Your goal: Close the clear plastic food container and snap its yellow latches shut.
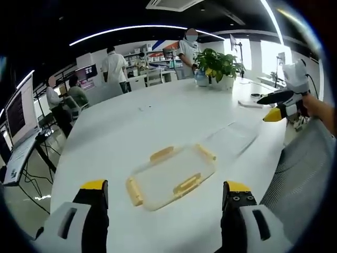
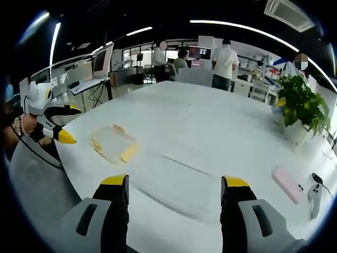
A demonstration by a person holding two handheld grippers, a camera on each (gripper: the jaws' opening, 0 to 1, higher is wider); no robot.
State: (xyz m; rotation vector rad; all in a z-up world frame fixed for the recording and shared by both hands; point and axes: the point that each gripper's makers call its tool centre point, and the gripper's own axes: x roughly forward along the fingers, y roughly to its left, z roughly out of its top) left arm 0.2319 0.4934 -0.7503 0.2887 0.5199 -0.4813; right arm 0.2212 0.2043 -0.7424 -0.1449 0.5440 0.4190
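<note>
Yellow-latched container (image 1: 171,176) before parted left hand-held gripper (image 1: 166,192); right hand-held gripper (image 2: 174,184), parted, over probably clear lid (image 2: 181,184).

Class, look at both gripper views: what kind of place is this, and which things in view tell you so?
Most likely an open-plan office or lab: a large white table, computer monitors on side desks, people at workstations behind, and a potted plant under strip ceiling lights.

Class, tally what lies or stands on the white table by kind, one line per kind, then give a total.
Clear container part with yellow latches: 1
Clear container part without latches: 1
Potted plant: 1
Pink phone: 1
White controller-like device: 1
Total: 5
</note>
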